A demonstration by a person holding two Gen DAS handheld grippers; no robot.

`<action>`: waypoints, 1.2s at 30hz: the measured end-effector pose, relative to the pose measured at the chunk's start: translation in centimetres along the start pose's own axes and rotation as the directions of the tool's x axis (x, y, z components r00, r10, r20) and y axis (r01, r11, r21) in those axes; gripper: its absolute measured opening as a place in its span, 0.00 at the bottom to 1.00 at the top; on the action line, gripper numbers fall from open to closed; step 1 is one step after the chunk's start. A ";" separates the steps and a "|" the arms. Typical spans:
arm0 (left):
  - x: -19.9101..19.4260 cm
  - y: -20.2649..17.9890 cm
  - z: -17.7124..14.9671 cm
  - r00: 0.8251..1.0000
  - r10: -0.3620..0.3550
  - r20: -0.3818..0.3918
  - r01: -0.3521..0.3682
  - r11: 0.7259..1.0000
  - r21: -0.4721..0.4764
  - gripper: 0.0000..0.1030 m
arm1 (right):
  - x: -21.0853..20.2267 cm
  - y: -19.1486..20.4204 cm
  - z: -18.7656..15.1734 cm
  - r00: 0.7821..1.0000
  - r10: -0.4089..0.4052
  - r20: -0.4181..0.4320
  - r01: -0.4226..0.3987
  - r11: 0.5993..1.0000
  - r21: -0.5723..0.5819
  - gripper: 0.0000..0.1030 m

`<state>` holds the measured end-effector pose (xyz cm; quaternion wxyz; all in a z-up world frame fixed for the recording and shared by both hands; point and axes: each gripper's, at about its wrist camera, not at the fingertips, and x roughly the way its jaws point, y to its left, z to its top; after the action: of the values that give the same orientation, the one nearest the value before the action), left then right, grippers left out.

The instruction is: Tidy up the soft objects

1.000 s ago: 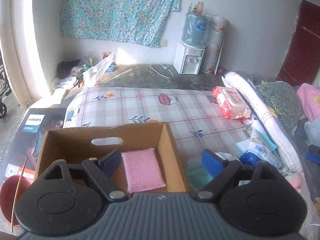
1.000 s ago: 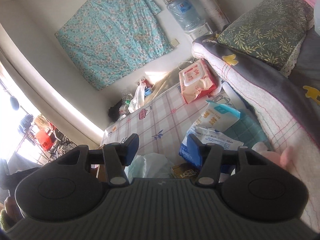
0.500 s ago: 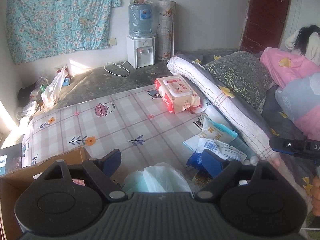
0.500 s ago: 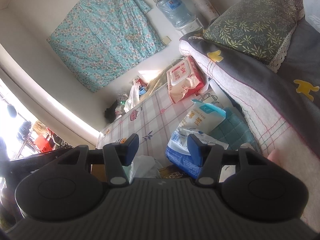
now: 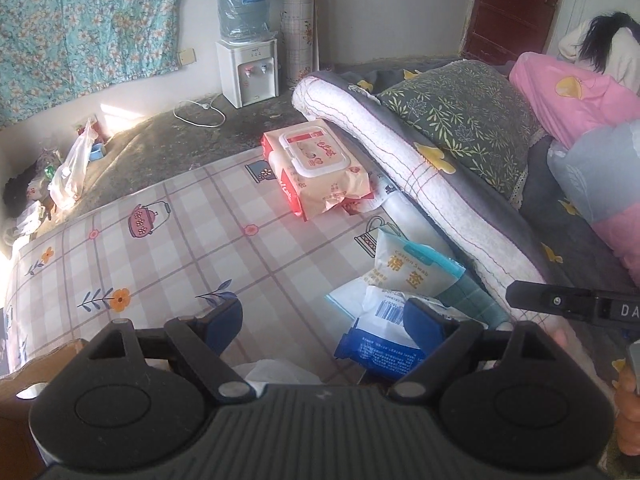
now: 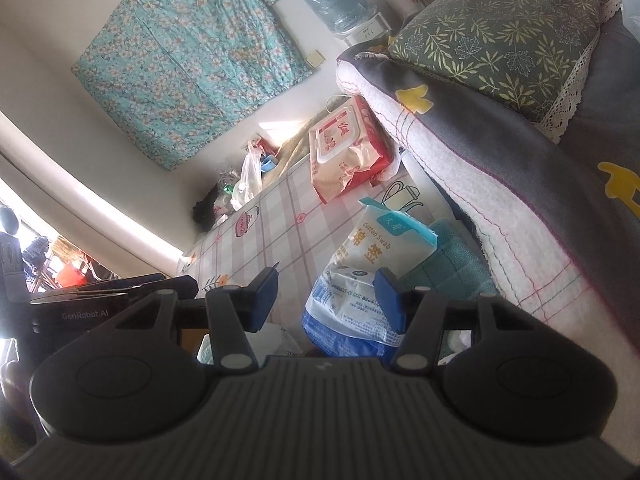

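My left gripper (image 5: 322, 322) is open and empty above the checked mat (image 5: 192, 240). A blue-and-white soft pack (image 5: 380, 344) lies just by its right finger, with a white cotton swab bag (image 5: 412, 272) behind it. A pink wet-wipes pack (image 5: 320, 168) lies farther back. My right gripper (image 6: 326, 290) is open and empty, just above the blue-and-white pack (image 6: 348, 312); the cotton swab bag (image 6: 380, 244) and wipes pack (image 6: 344, 148) are beyond. A white plastic bag (image 5: 280, 372) shows under the left gripper. A corner of the cardboard box (image 5: 24, 364) is at lower left.
A rolled white-and-grey quilt (image 5: 420, 168) and a green leaf-print pillow (image 5: 464, 108) border the mat on the right. A teal cloth (image 6: 452, 264) lies against the quilt. A water dispenser (image 5: 246, 40) stands by the back wall. The right gripper's body (image 5: 576, 304) shows at far right.
My left gripper has swung right, away from the cardboard box with the pink sponge, toward the packs by the quilt. My right gripper has come lower and closer to the blue-and-white pack.
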<state>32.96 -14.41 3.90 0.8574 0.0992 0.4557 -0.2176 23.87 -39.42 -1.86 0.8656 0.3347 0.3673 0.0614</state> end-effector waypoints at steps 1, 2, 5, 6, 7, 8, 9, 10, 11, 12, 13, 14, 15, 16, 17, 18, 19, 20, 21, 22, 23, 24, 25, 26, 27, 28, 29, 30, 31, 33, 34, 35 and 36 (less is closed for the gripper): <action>0.8 0.0 0.3 1.000 -0.016 -0.016 0.016 1.000 0.000 0.86 | 0.4 -0.1 0.3 1.000 -0.006 -0.009 0.006 1.000 0.003 0.52; 1.7 -0.1 0.7 0.999 -0.031 -0.025 0.031 1.000 -0.005 0.86 | 1.1 -0.3 0.7 1.000 -0.015 -0.023 0.016 1.000 0.011 0.52; 4.0 -0.2 1.4 0.997 -0.066 -0.046 0.066 0.998 0.000 0.86 | 3.0 -1.0 1.8 0.997 -0.033 -0.069 0.036 0.998 0.042 0.52; 4.7 -0.2 1.6 0.996 -0.077 -0.053 0.077 0.997 0.005 0.86 | 3.9 -1.4 2.2 0.995 -0.043 -0.095 0.049 0.997 0.057 0.52; 5.5 -0.3 1.9 0.994 -0.086 -0.060 0.087 0.996 0.011 0.86 | 4.7 -1.8 2.5 0.992 -0.050 -0.120 0.059 0.995 0.074 0.52; 6.2 -0.4 2.1 0.993 -0.093 -0.066 0.094 0.995 0.018 0.86 | 5.6 -2.1 2.8 0.988 -0.052 -0.145 0.066 0.994 0.092 0.52; 6.9 -0.5 2.2 0.992 -0.101 -0.071 0.103 0.994 0.027 0.86 | 6.4 -2.4 2.9 0.984 -0.055 -0.167 0.074 0.991 0.110 0.52; 7.5 -0.6 2.3 0.991 -0.107 -0.077 0.110 0.993 0.035 0.86 | 7.1 -2.7 3.1 0.981 -0.059 -0.187 0.083 0.989 0.126 0.52; 8.3 -0.6 2.5 0.989 -0.119 -0.085 0.123 0.991 0.045 0.86 | 7.9 -2.9 3.3 0.977 -0.061 -0.206 0.092 0.985 0.143 0.52; 9.0 -0.7 2.6 0.987 -0.128 -0.094 0.133 0.990 0.051 0.85 | 8.5 -3.2 3.5 0.974 -0.063 -0.220 0.099 0.983 0.157 0.52; 9.7 -0.8 2.7 0.985 -0.136 -0.104 0.142 0.988 0.054 0.85 | 9.3 -3.5 3.7 0.971 -0.064 -0.231 0.106 0.979 0.175 0.53; 10.4 -0.7 2.8 0.983 -0.145 -0.113 0.152 0.987 0.053 0.85 | 9.9 -3.7 3.8 0.969 -0.067 -0.239 0.113 0.976 0.187 0.54; 11.1 -0.7 2.9 0.980 -0.156 -0.123 0.164 0.985 0.051 0.85 | 10.7 -3.9 4.0 0.966 -0.069 -0.251 0.121 0.973 0.199 0.54; 11.8 -0.7 3.0 0.977 -0.166 -0.134 0.174 0.984 0.049 0.85 | 11.4 -4.2 4.1 0.963 -0.071 -0.261 0.128 0.969 0.211 0.55; 12.6 -0.7 3.1 0.973 -0.178 -0.148 0.187 0.981 0.044 0.84 | 12.1 -4.4 4.2 0.959 -0.074 -0.272 0.137 0.965 0.221 0.56; 13.2 -0.7 3.2 0.969 -0.187 -0.159 0.195 0.980 0.038 0.83 | 12.8 -4.6 4.3 0.955 -0.080 -0.284 0.149 0.962 0.230 0.57; 13.9 -0.7 3.2 0.966 -0.195 -0.172 0.203 0.979 0.033 0.82 | 13.6 -4.8 4.3 0.951 -0.086 -0.297 0.161 0.958 0.239 0.57; 14.6 -0.7 3.3 0.961 -0.204 -0.189 0.212 0.977 0.024 0.82 | 14.4 -5.1 4.2 0.946 -0.093 -0.310 0.175 0.953 0.248 0.57; 15.3 -0.6 3.3 0.957 -0.207 -0.202 0.215 0.977 0.015 0.81 | 15.2 -5.4 4.1 0.942 -0.101 -0.321 0.188 0.949 0.254 0.57; 15.8 -0.5 3.3 0.955 -0.208 -0.211 0.215 0.977 0.008 0.80 | 15.7 -5.5 4.0 0.939 -0.108 -0.326 0.198 0.946 0.257 0.57; 16.4 -0.3 3.3 0.951 -0.213 -0.222 0.217 0.976 -0.004 0.79 | 16.4 -5.8 4.0 0.937 -0.113 -0.331 0.206 0.942 0.263 0.57; 16.8 -0.1 3.3 0.948 -0.218 -0.230 0.220 0.975 -0.018 0.79 | 17.0 -6.2 4.0 0.937 -0.111 -0.332 0.209 0.939 0.274 0.57; 17.2 0.3 3.3 0.946 -0.224 -0.233 0.222 0.974 -0.035 0.79 | 17.4 -6.4 4.0 0.938 -0.105 -0.329 0.206 0.935 0.289 0.58; 17.5 0.6 3.4 0.944 -0.230 -0.235 0.224 0.973 -0.051 0.79 | 17.7 -6.5 4.1 0.941 -0.097 -0.323 0.199 0.932 0.302 0.58; 17.9 1.0 3.5 0.940 -0.241 -0.241 0.230 0.970 -0.075 0.78 | 18.0 -6.8 4.3 0.946 -0.083 -0.313 0.186 0.931 0.313 0.58; 18.2 1.3 3.5 0.934 -0.255 -0.249 0.239 0.967 -0.093 0.78 | 18.2 -6.8 4.5 0.952 -0.066 -0.299 0.167 0.931 0.324 0.58; 18.6 1.7 3.5 0.926 -0.272 -0.261 0.250 0.961 -0.115 0.78 | 18.3 -6.8 4.6 0.956 -0.058 -0.288 0.155 0.932 0.328 0.58; 18.9 2.0 3.5 0.921 -0.284 -0.266 0.257 0.957 -0.132 0.78 | 18.4 -6.9 4.7 0.960 -0.054 -0.275 0.146 0.933 0.328 0.58; 19.1 2.1 3.4 0.918 -0.292 -0.267 0.262 0.955 -0.141 0.78 | 18.6 -6.8 4.7 0.962 -0.056 -0.266 0.144 0.935 0.324 0.55; 19.2 2.1 3.4 0.915 -0.305 -0.263 0.275 0.950 -0.145 0.74 | 19.1 -6.8 4.6 0.965 -0.055 -0.255 0.138 0.938 0.319 0.49; 19.1 1.9 3.4 0.915 -0.308 -0.259 0.280 0.950 -0.140 0.71 | 19.4 -6.9 4.5 0.967 -0.050 -0.251 0.133 0.936 0.326 0.45; 19.1 1.7 3.4 0.914 -0.314 -0.258 0.288 0.948 -0.133 0.63 | 19.7 -6.9 4.4 0.968 -0.044 -0.245 0.126 0.935 0.332 0.38; 18.9 1.5 3.4 0.917 -0.307 -0.253 0.284 0.951 -0.124 0.61 | 19.8 -6.9 4.4 0.971 -0.041 -0.237 0.120 0.937 0.329 0.37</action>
<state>45.47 -19.72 -9.81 0.7482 0.0213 0.5865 -0.3095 40.18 -40.10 -15.70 0.7487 0.4550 0.4822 -0.0009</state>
